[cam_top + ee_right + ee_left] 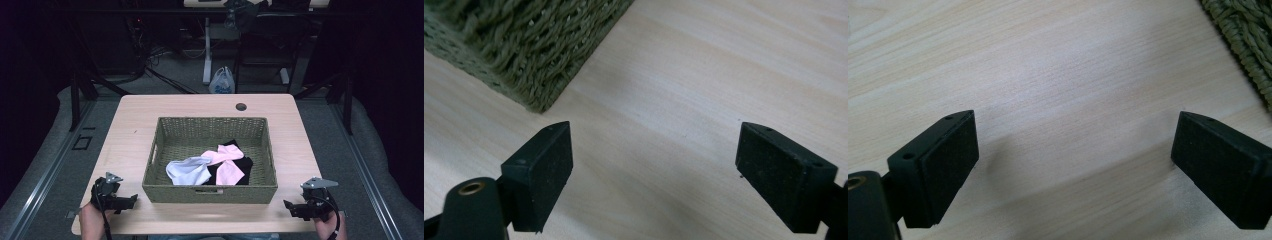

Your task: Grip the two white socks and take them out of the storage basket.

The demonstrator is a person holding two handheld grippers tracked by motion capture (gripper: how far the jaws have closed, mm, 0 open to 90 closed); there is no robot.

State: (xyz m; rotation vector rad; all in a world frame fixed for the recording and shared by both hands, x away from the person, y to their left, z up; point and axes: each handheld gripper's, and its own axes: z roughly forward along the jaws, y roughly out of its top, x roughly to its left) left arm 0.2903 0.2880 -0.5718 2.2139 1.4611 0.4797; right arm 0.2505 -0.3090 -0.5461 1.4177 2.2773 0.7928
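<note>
So, both grippers sit low at the near edge of the table (130,112), one on each side of the woven basket (210,192). The left gripper (131,200) rests near the basket's near left corner, jaws pointing toward the basket wall but apart from it. In the left gripper view its jaws stand wide apart, nothing between them, bare wood below, and a bit of the basket weave at the top right corner of that view. The right gripper (289,206) sits off the basket's near right corner, also pointing inward, well short of the wall. In the right gripper view its jaws are spread wide too, holding nothing, with the basket corner (531,55) up at the top left and plain tabletop under the pads.

Inside the basket, toward its near half: a white sock (189,170) on the left, a pink sock (224,162) lying across the middle and partly over the white one, and a black sock (243,164) under and to the right of the pink. All three touch or overlap in one loose pile. Neither gripper touches any sock or the basket.

A round cable hole (241,107) sits in the tabletop beyond the basket's far wall. A white plastic bag (222,81) lies on the floor beyond the table.
</note>
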